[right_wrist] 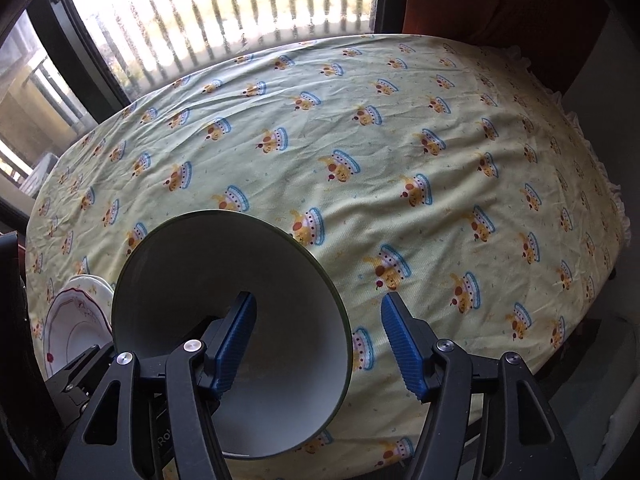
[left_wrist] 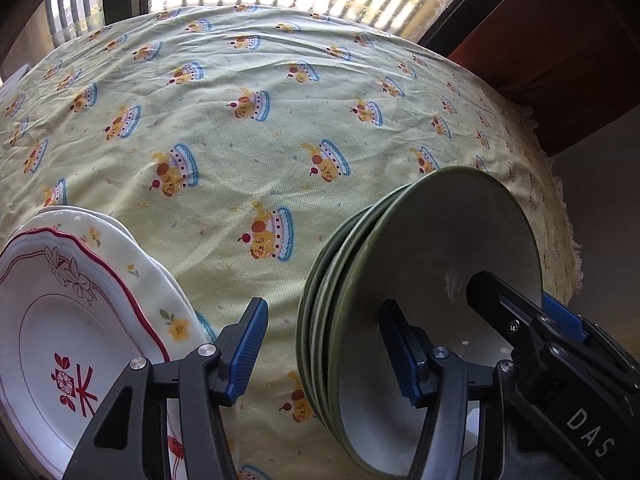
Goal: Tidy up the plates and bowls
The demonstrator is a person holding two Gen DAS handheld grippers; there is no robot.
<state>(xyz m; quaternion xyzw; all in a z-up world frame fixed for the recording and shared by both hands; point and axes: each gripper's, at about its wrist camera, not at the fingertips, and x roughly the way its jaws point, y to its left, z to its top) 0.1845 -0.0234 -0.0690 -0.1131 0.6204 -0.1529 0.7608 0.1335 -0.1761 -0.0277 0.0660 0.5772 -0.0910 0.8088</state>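
The right gripper (right_wrist: 316,344) is spread wide, its left blue pad inside the top green bowl (right_wrist: 240,320) and the other pad outside the rim, neither visibly pressing the wall. The left gripper (left_wrist: 324,352) is also wide apart, holding nothing, one finger (left_wrist: 400,352) in front of the bowl stack (left_wrist: 400,280). The nested green bowls, white inside, stand on the tabletop (left_wrist: 260,128) near its front edge. Left of them rests a stack of floral white plates (left_wrist: 80,320), the top one red-rimmed.
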